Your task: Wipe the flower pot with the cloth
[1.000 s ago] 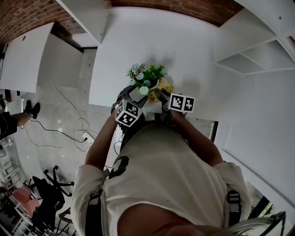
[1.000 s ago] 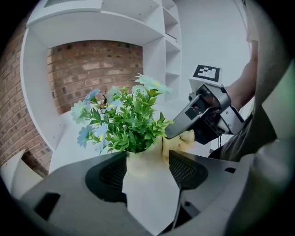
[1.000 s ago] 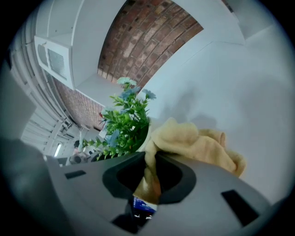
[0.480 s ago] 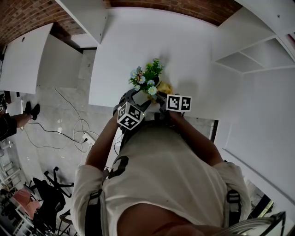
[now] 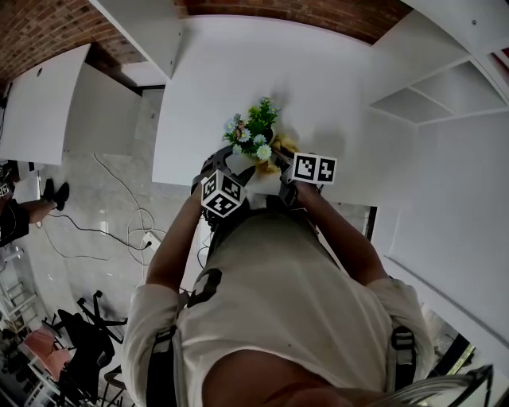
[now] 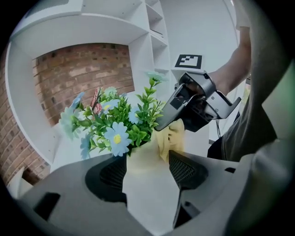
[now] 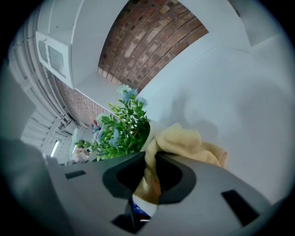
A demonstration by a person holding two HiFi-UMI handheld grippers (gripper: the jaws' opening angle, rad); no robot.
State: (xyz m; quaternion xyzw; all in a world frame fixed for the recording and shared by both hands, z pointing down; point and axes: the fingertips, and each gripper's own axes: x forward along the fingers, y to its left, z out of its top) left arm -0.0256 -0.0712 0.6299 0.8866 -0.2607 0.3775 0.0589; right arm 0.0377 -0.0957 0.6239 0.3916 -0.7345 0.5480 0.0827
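nearest, the person's pale shirt (image 5: 278, 302) fills the lower head view and hides part of the floor (image 5: 95, 262). just past it, at the near edge of the white tabletop (image 5: 238, 71), the left gripper (image 6: 147, 171) has its fingers (image 6: 183, 169) clamped on the sides of the flower pot (image 6: 146, 193). the right gripper (image 7: 150, 171) is clenched on the yellow cloth (image 7: 184, 143), whose bunched end lies against the pot's right side, just under the plant (image 6: 124, 124). leaves and pale blue flowers cover the pot's rim, and the marker cubes (image 5: 221, 195) hide much of the pot from above. left of the tabletop, cables (image 5: 143, 226) trail over the floor. shelves (image 5: 429, 103) stand to the right and a brick wall (image 5: 318, 16) stands beyond the far edge.
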